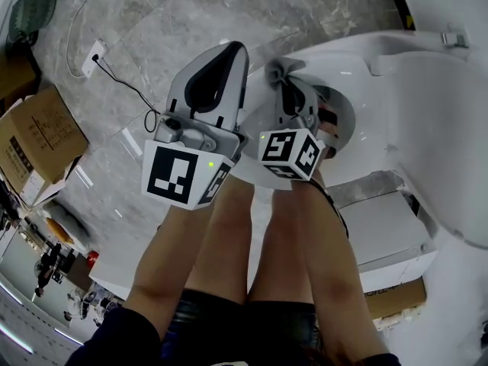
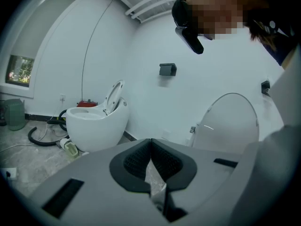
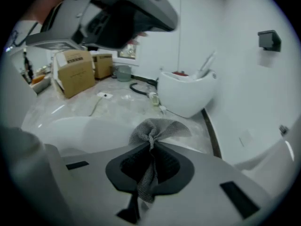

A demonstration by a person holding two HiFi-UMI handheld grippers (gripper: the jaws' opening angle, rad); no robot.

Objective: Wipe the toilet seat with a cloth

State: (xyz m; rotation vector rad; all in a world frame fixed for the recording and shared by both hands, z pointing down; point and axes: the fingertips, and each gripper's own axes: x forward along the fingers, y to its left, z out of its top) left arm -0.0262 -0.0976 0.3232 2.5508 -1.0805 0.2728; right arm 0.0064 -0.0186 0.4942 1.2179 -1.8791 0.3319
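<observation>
Wipe not started, far as I can tell: my right tool (image 3: 150, 149) is clamped on the grey cloth (image 3: 159, 127), poised by the front of the toilet seat (image 1: 349, 56); left tool (image 2: 150, 145) jaws together, empty; whole seat left to do.

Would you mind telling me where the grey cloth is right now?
The grey cloth is pinched in the right gripper, bunching out past its tips; in the head view it sits by the white toilet rim.
</observation>
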